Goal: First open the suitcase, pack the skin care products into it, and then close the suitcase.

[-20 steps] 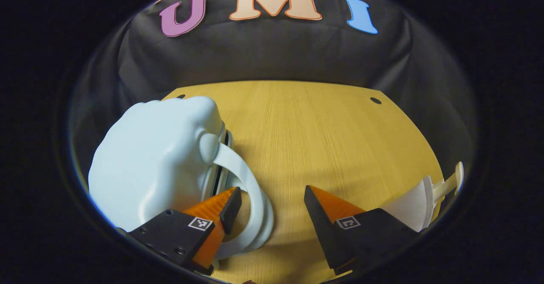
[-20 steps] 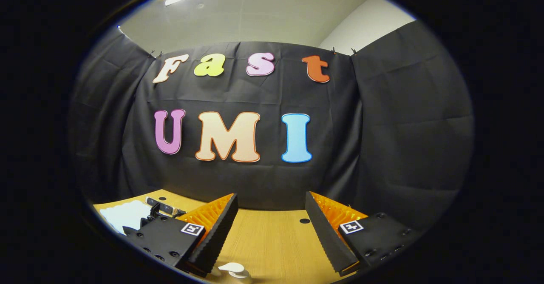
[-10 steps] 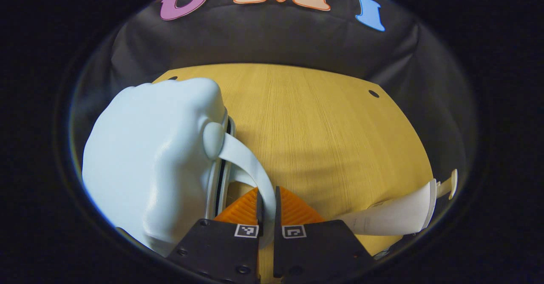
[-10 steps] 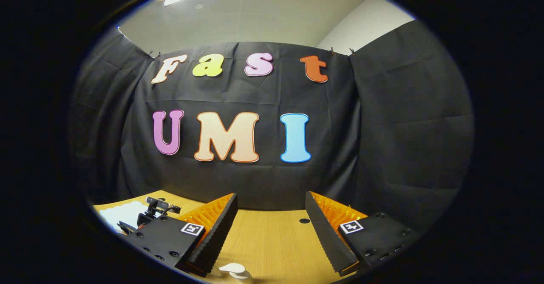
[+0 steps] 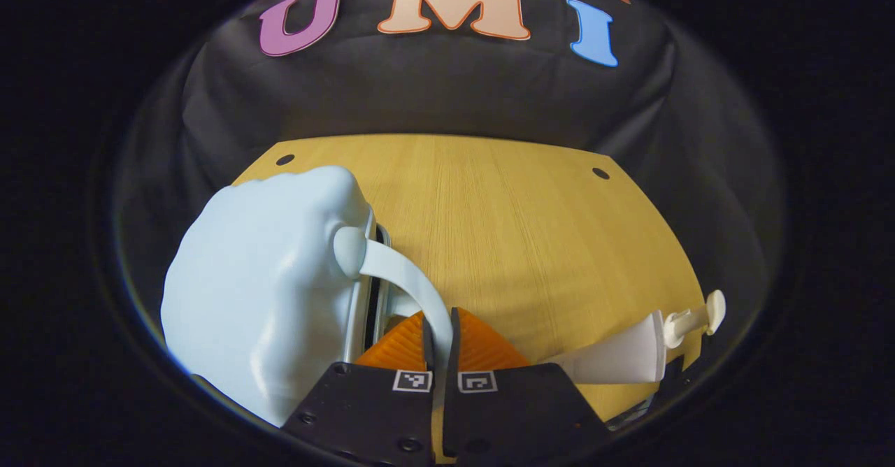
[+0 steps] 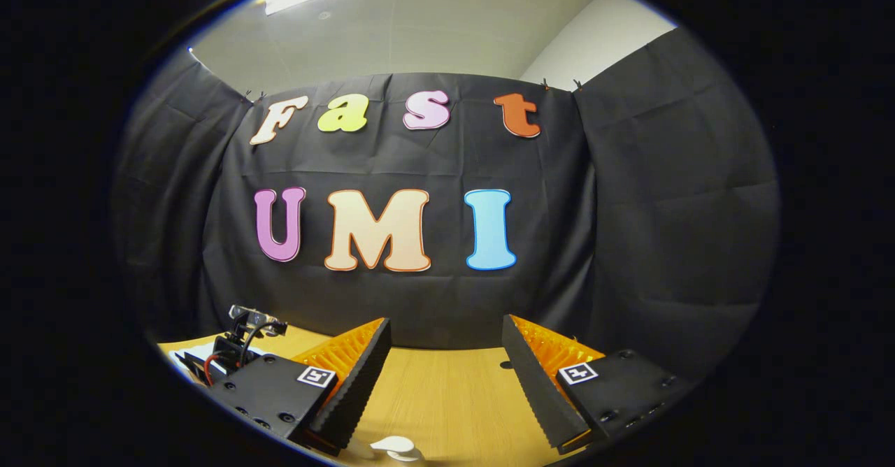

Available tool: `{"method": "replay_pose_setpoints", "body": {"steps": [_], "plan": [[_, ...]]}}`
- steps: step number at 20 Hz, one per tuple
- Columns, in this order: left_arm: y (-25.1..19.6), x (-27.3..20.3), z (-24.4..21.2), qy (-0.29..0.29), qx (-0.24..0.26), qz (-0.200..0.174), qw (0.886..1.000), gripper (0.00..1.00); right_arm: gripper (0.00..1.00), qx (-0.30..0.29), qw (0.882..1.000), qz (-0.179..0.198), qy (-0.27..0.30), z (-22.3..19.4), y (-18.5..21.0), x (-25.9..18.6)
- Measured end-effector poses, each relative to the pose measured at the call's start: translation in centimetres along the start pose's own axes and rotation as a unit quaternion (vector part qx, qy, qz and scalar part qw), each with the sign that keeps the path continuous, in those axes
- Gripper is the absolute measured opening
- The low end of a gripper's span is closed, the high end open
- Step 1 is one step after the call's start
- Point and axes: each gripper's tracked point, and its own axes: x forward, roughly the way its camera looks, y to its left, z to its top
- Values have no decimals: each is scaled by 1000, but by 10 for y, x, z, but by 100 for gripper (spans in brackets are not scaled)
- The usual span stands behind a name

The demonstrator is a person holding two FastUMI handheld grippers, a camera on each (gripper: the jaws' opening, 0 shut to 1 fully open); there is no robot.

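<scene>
Both fingers of the left gripper [image 5: 440, 327] pinch the suitcase [image 5: 259, 299] handle [image 5: 409, 285], lower centre; a pump bottle [image 5: 622, 355], seemingly lying, lower right. Right gripper [image 6: 444, 376] jaws gape over the table [image 6: 447, 397].

Wooden table with a suitcase and a pump bottle on it

In the left gripper view the light wooden table [image 5: 517, 236] fills the middle of the frame, its grain running toward the far edge, with a small dark hole near each far corner, upper left and upper right of the board. A pale blue suitcase [image 5: 259, 299] with a curved handle stands on it at the left of the frame. A white pump bottle [image 5: 629, 355] lies on its side at the lower right, nozzle toward the right edge. In the right gripper view the same table [image 6: 447, 397] shows along the bottom, with a white pump top [image 6: 395, 446] at the bottom centre.
</scene>
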Motion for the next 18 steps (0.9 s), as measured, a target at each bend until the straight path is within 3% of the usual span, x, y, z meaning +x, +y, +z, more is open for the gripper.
{"method": "replay_pose_setpoints", "body": {"steps": [12,13,18], "plan": [[46,-82,85,-83,4,-17,996,0,100,23,999,29,-10,4,37,2],[54,-90,99,-111,-4,-16,994,0,99,24,999,34,-10,5,43,2],[97,-113,119,-118,0,-11,993,0,99,36,998,49,-20,9,75,6]]}}
